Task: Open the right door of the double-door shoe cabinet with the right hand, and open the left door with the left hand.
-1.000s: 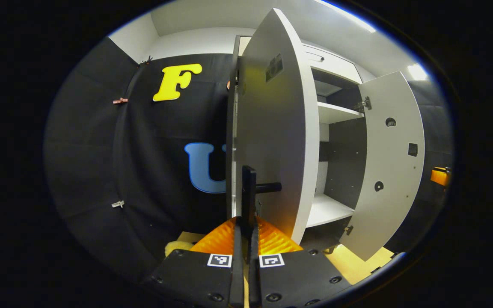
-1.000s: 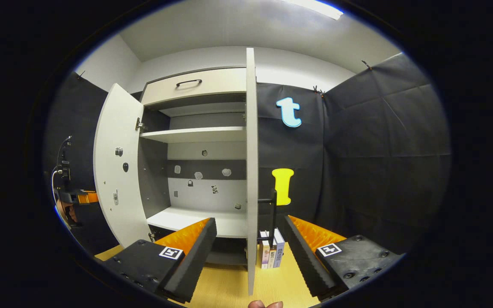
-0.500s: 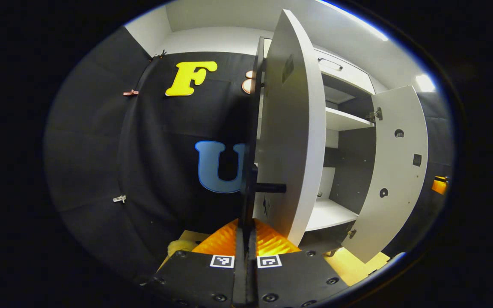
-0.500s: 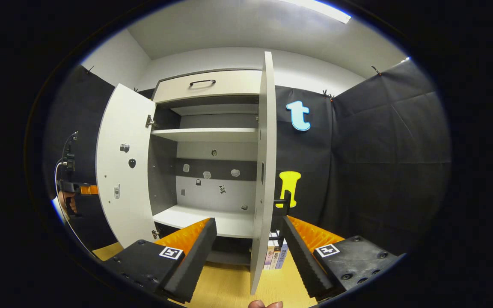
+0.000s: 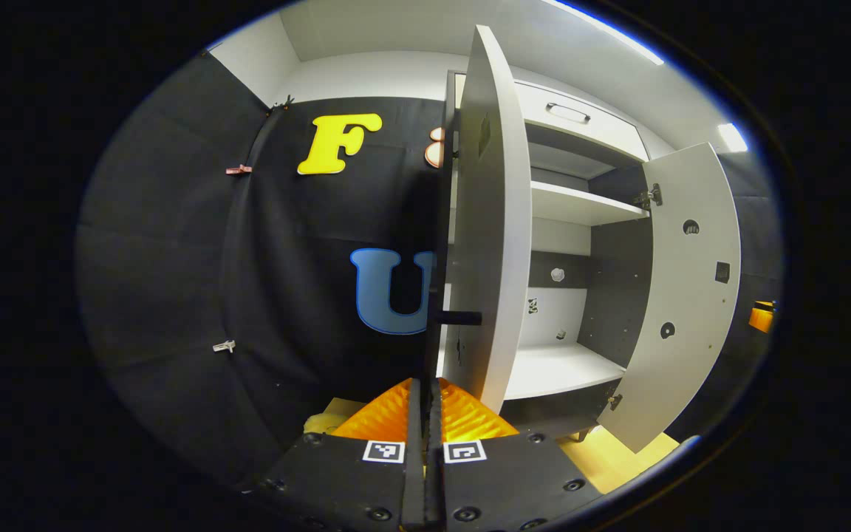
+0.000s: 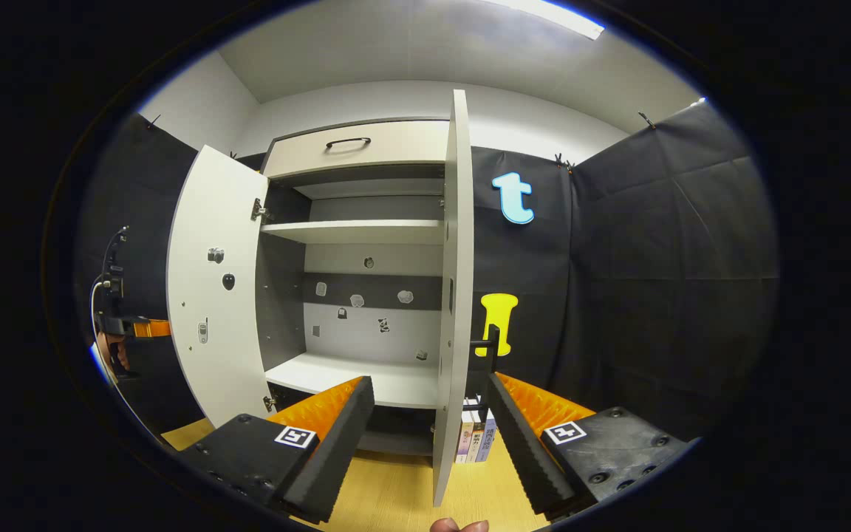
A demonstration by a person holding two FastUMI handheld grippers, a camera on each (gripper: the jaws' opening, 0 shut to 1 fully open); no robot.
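Compared with one second ago, the left door (image 5: 488,222) has swung wider, so more of the shelf (image 5: 580,210) and inner back wall appears at centre right of the left gripper view. The left claw (image 5: 424,414) sits at bottom centre, its fingers closed on the black handle (image 5: 433,325) of this door. In the right gripper view the right claw (image 6: 429,414) is spread wide (holding nothing), the right door (image 6: 455,295) standing edge-on between its fingers. Some books (image 6: 473,436) stand on the yellow surface (image 6: 388,491).

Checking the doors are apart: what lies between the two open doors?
In the right gripper view, between left door and right door lies the cabinet's open interior: upper shelf and lower shelf.
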